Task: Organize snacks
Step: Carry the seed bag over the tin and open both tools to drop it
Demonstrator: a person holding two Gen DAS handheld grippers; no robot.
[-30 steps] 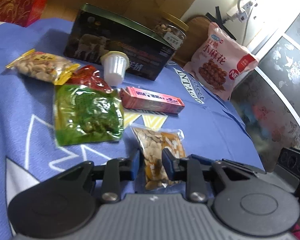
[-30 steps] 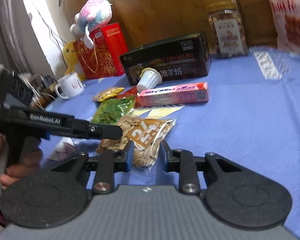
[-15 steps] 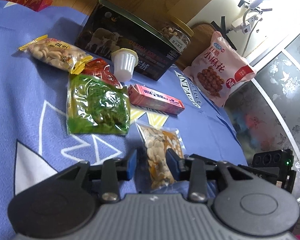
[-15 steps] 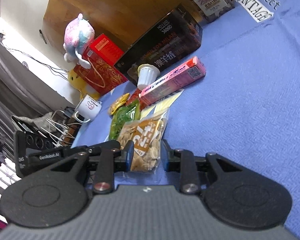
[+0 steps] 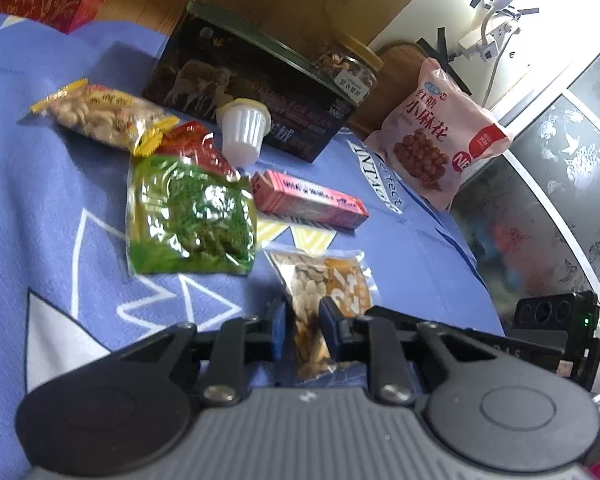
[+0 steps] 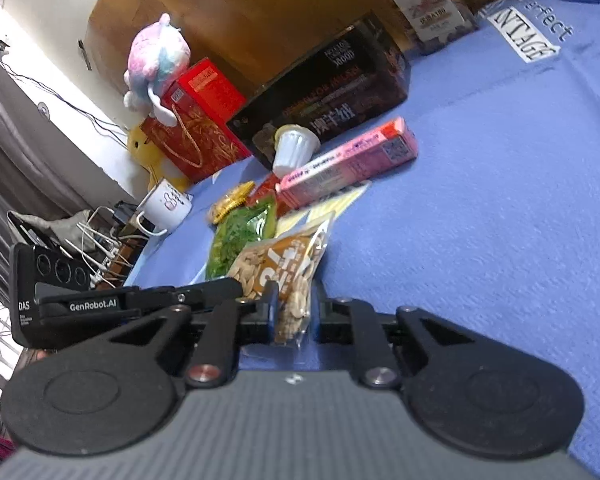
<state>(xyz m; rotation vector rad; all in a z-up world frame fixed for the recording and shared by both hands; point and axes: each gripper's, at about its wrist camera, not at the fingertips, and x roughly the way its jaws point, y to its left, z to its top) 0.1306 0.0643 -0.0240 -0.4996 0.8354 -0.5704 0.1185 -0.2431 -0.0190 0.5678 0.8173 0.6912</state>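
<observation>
Visibly, seed packet (image 5: 320, 300) is clear with an orange label.

plush toy (image 6: 156, 58), white mug (image 6: 165, 207), blue tablecloth (image 6: 500, 200)

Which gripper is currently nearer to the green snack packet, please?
Left. The left gripper sits just beside the green packet; the right gripper is farther, across the seed packet both grip.

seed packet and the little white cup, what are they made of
Seed packet: looks like thin clear plastic film, glossy, seeds showing through, edges crinkled. White cup: probably moulded plastic, matt, with ribbed sides and a yellowish lid; the lid material is unclear.
</observation>
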